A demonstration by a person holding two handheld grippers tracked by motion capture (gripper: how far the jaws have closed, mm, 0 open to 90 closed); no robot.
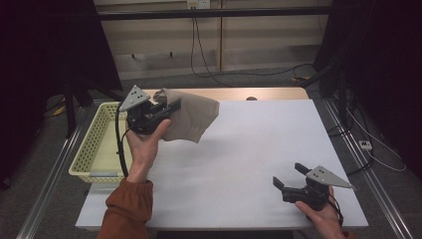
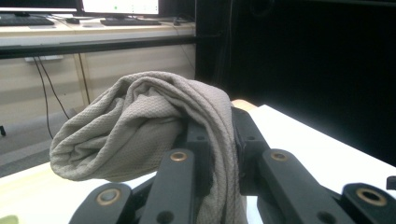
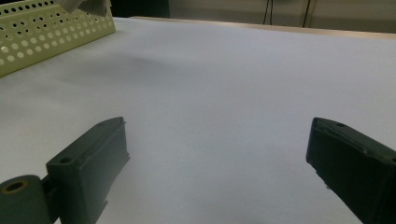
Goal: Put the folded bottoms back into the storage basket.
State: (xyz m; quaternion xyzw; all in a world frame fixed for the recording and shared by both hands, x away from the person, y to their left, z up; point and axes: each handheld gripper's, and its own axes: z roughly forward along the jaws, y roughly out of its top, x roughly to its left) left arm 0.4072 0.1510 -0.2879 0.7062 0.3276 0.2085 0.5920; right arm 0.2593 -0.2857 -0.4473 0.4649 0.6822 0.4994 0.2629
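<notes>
Mid-carry, left gripper (image 1: 169, 107) clamped the bunched beige waffle-knit cloth (image 1: 191, 117) aloft beside the pale yellow perforated plastic basket (image 1: 94, 144); right gripper (image 1: 288, 177) rested wide, empty. Next likely needed lowering cloth onto the white table sheet (image 1: 249, 149).

No text, label, brand or number can be read anywhere
</notes>
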